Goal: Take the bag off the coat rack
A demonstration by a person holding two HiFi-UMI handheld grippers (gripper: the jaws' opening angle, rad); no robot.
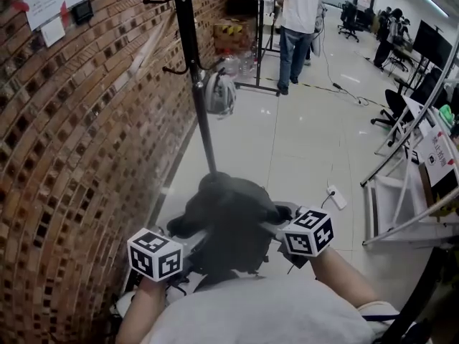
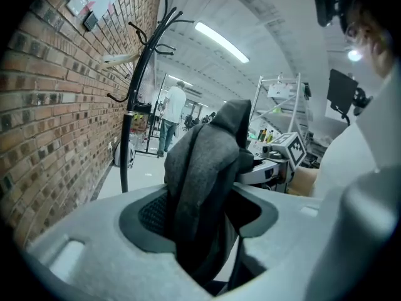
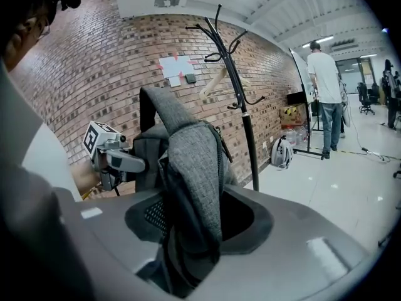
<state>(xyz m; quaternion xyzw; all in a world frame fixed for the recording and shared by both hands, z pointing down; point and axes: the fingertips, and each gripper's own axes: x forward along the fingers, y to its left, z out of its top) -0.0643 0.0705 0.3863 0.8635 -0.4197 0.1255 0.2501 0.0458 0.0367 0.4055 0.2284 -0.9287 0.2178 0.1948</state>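
Note:
A dark grey bag hangs between my two grippers, low and close to my body, apart from the black coat rack that stands ahead by the brick wall. My left gripper is shut on a grey strap of the bag. My right gripper is shut on another padded strap. In the left gripper view the coat rack rises at the left and the right gripper shows beyond the bag. The right gripper view shows the coat rack behind the bag and the left gripper at the left.
The brick wall runs along my left. A white and grey pack lies on the floor beside the rack's pole. A person stands farther back. A metal frame and a power strip are at my right.

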